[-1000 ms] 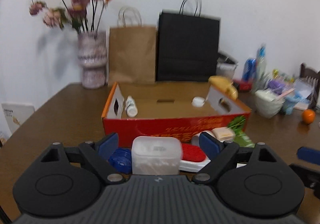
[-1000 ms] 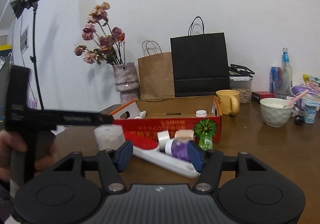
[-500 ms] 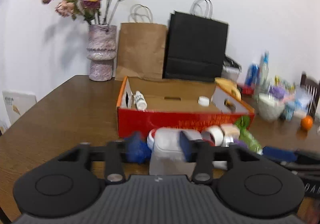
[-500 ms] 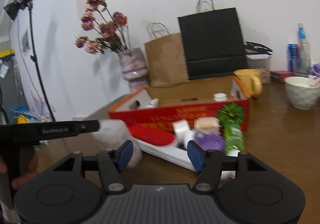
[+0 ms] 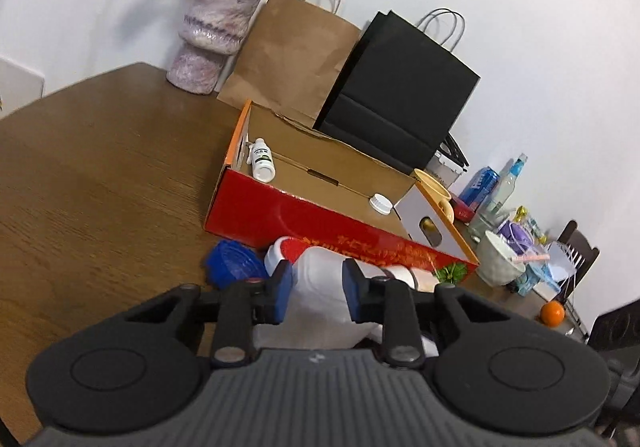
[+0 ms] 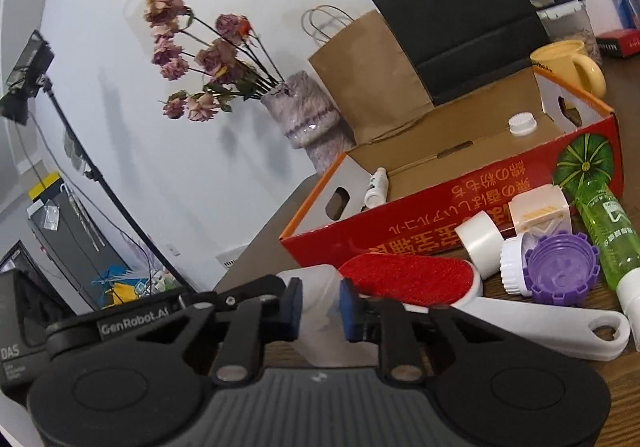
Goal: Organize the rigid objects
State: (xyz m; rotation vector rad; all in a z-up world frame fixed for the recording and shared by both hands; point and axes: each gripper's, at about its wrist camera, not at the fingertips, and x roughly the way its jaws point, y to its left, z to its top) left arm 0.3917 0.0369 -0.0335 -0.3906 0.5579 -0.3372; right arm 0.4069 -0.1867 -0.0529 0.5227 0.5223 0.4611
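Left gripper (image 5: 314, 293): jaws have just been closing and now pinch the translucent white plastic container (image 5: 316, 279) from both sides, blue pads pressed to its walls. Right gripper (image 6: 319, 309): jaws have likewise just been closing, now narrow, and its pads sit against the same container (image 6: 320, 289) at its other end; whether they truly squeeze it or only touch is hard to say. The container sits low over the brown wooden table (image 5: 100, 175), just in front of the long red side of the open cardboard box (image 5: 288, 215). Inside the box: a small white bottle (image 5: 262, 159) lying in the left corner, a white cap (image 5: 380, 203) near the right end. Beside the container, in the left view, a blue ridged lid (image 5: 234, 265). In the right view, clustered against the box front: red-faced brush with white handle (image 6: 408, 277), roll of white tape (image 6: 478, 239), purple toothed lid (image 6: 562, 273), green bottle (image 6: 604, 231), small cream box (image 6: 540, 211). Behind the box: brown paper bag (image 5: 292, 51), black paper bag (image 5: 400, 87), vase of dried flowers (image 5: 212, 31), yellow mug (image 6: 568, 63).
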